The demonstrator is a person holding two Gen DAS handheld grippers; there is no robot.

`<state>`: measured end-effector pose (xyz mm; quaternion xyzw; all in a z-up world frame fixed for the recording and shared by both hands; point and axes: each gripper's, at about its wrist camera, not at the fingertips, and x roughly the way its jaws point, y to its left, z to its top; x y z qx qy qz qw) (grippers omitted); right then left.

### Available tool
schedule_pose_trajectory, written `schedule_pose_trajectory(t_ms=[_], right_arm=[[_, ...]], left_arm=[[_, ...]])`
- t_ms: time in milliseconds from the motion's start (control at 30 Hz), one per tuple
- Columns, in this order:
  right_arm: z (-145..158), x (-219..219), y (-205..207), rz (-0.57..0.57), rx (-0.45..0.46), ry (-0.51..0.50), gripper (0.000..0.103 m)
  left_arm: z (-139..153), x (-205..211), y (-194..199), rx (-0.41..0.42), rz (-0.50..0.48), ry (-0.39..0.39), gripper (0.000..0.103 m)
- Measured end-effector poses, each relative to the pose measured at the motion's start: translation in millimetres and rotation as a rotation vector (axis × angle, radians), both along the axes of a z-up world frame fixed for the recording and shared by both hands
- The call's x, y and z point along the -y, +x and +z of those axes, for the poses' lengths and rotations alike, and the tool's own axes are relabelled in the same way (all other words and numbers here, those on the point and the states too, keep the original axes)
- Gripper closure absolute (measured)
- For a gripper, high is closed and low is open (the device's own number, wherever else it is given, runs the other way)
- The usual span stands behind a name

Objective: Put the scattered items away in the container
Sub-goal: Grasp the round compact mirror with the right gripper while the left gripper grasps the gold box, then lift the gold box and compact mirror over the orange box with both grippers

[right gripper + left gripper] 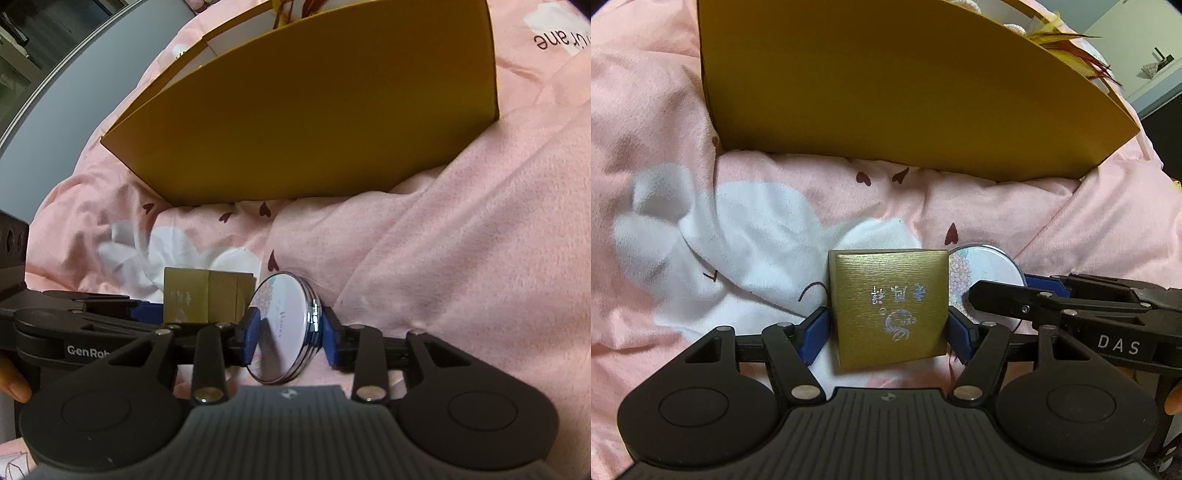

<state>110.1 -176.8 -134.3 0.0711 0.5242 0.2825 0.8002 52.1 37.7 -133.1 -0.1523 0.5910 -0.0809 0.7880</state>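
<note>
Left gripper [888, 328] holds a gold box [888, 306]; right gripper [290, 334] straddles a tilted round compact [284, 328]. Yellow container [886, 85] stands just ahead of both.

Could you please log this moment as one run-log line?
left gripper: shut on gold box | right gripper: around round compact, grip unclear | container: beyond both, on pink bedding

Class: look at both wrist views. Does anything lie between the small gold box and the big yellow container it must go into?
Nothing visible does. Between the small brushed-gold cardboard box and the large mustard-yellow cardboard container lies only rumpled pink bedding. The round floral-lidded metal tin sits beside the box, not ahead of it. The container's near wall must be cleared.
</note>
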Motion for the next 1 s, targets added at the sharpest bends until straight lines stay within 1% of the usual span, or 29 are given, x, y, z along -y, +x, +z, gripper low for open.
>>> schedule_pose_trajectory(t_ms=[100,267,400,433,533,600,733,833,900,1000], right_arm=[[-2,3,2,-0.02,-0.007,0.014,0.072],[-2,4,2,-0.022,-0.001,0.022,0.072],[3,7,2,-0.024,-0.003,0.049,0.079],[4,8,2,-0.027,-0.008,0.063,0.082],[10,10,1,-0.028,-0.015,0.093,0.086],[14,9,-1,-0.023,-0.014,0.101,0.087],[23,8,-3,-0.023,0.0,0.1,0.087],[30,10,-1,-0.031,0.007,0.104,0.087],[37,11,0,-0.032,0.011,0.109,0.087],[53,10,-1,-0.016,0.048,0.115,0.087]], left_arm=[[0,-2,-2,0.019,0.016,-0.017,0.026],[4,-4,-8,0.059,0.035,-0.032,0.026],[17,-6,-17,0.119,0.046,-0.007,0.028],[19,-6,-18,0.13,0.049,-0.004,0.028],[26,-14,-20,0.157,0.063,0.001,0.029],[26,-28,-11,0.167,0.066,-0.004,0.029],[31,-30,-3,0.196,0.067,-0.009,0.029],[36,-23,-5,0.239,0.061,0.002,0.029],[45,-26,-7,0.268,0.061,-0.001,0.029],[61,-30,-10,0.314,0.058,-0.016,0.029]])
